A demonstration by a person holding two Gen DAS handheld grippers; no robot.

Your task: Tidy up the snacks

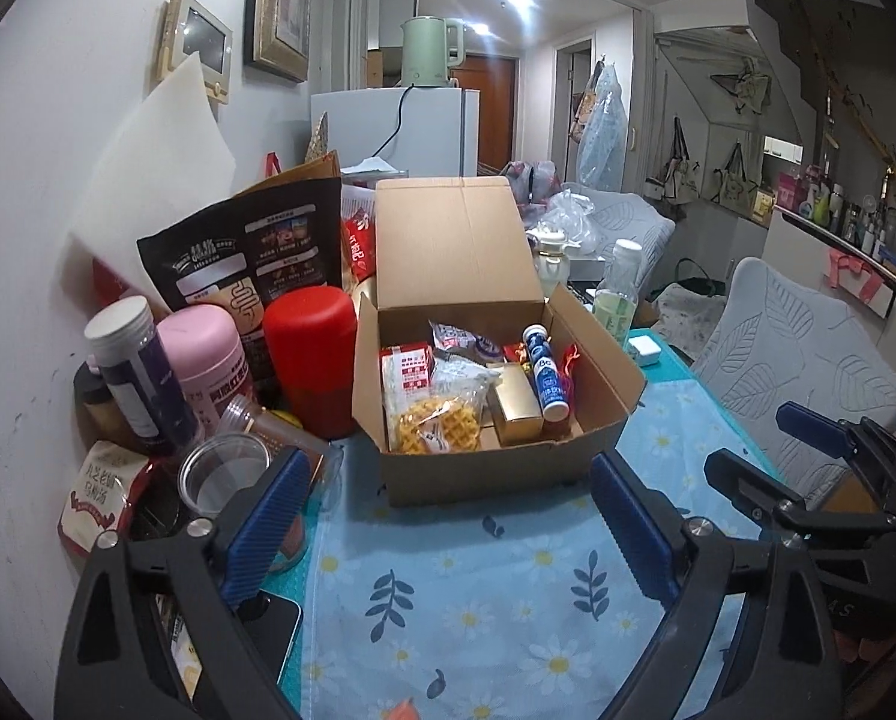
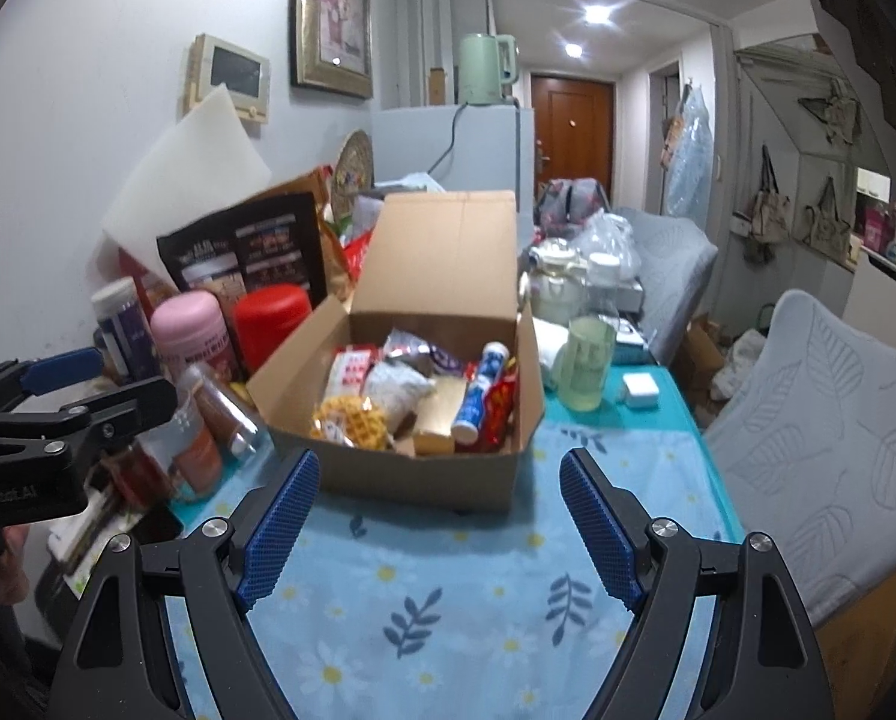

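Note:
An open cardboard box (image 1: pixel 484 471) (image 2: pixel 423 474) stands on the blue floral tablecloth (image 1: pixel 478 600), its lid flap upright. Inside lie a waffle pack (image 1: pixel 438 426) (image 2: pixel 348 417), a gold carton (image 1: pixel 514 408), a blue-and-white tube (image 1: pixel 544 372) (image 2: pixel 478 390) and red-and-white packets (image 1: pixel 408 369). My left gripper (image 1: pixel 448 462) is open just short of the box front, with nothing between its blue pads. My right gripper (image 2: pixel 441 462) is open too, empty, close to the same front wall. Each gripper shows at the edge of the other's view: right gripper (image 1: pixel 766 450), left gripper (image 2: pixel 117 381).
Left of the box crowd a red canister (image 1: pixel 309 360), a pink canister (image 1: pixel 207 360), a dark jar (image 1: pixel 129 372), a clear cup (image 1: pixel 219 474) and a black pouch (image 1: pixel 249 264). A green-liquid bottle (image 1: pixel 616 294) and white charger (image 1: pixel 646 351) sit right. A grey-covered chair (image 1: pixel 808 348) borders the table.

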